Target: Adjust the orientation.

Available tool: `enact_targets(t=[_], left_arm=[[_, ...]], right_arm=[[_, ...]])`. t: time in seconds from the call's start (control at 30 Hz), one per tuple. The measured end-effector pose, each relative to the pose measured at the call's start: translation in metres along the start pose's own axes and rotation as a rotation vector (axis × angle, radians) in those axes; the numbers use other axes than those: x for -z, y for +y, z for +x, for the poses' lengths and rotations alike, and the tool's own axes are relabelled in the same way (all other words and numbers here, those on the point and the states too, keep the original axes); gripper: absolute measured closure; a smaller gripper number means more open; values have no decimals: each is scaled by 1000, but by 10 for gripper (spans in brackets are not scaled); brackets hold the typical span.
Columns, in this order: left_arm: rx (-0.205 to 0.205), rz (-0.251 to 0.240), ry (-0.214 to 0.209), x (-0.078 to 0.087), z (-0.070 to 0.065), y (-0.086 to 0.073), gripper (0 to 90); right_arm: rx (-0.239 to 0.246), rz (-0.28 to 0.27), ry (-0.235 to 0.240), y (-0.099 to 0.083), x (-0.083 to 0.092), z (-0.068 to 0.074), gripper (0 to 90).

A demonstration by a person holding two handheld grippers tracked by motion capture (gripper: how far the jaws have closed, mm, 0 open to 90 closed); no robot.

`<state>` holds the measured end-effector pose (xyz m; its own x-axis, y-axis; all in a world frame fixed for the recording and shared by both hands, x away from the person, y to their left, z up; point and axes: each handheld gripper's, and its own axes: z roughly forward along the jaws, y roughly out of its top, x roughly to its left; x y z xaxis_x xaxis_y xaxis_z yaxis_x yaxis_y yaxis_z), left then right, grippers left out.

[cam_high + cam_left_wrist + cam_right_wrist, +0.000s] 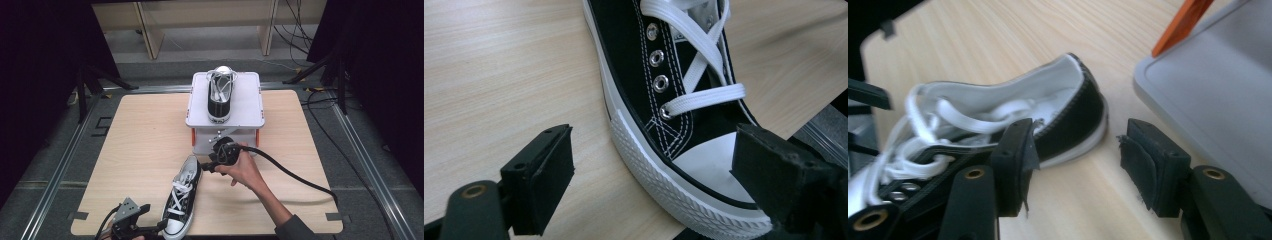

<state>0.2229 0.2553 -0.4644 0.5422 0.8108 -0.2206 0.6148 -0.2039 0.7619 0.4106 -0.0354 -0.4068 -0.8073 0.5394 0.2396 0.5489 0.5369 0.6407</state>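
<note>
Your left gripper (651,175) stands wide open around the toe of the near shoe (181,196), which lies on the table (140,130) near its front edge. Your right gripper (1075,165) is also open, one jaw over the heel collar, the other on the outside. If you close only on the thin collar, the shoe can fold and slip. If the left jaws push the toe, it may slide off the edge. The second shoe (220,96) rests on the white stand (250,102).
</note>
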Motion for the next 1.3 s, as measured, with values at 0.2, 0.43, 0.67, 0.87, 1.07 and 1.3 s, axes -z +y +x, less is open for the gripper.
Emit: enact_targets(t=[0.2, 0.43, 0.67, 0.87, 1.07, 1.3], left_arm=[[-3, 12, -7, -2, -2, -1, 163], [4, 2, -18, -2, -3, -1, 163], [-8, 14, -9, -2, -2, -1, 163], [-13, 13, -9, 0, 0, -1, 158], [-1, -11, -12, 2, 1, 0, 159], [-7, 0, -6, 1, 1, 0, 159]], right_arm=[[-1, 23, -46, 9, -12, 1, 536], [-13, 34, -47, 20, -19, 3, 550], [21, 43, -45, 31, -42, -1, 626], [57, 79, -55, 30, -46, 0, 780], [82, 128, -130, 19, -16, -1, 824], [-7, 101, -116, -22, 33, -18, 848]])
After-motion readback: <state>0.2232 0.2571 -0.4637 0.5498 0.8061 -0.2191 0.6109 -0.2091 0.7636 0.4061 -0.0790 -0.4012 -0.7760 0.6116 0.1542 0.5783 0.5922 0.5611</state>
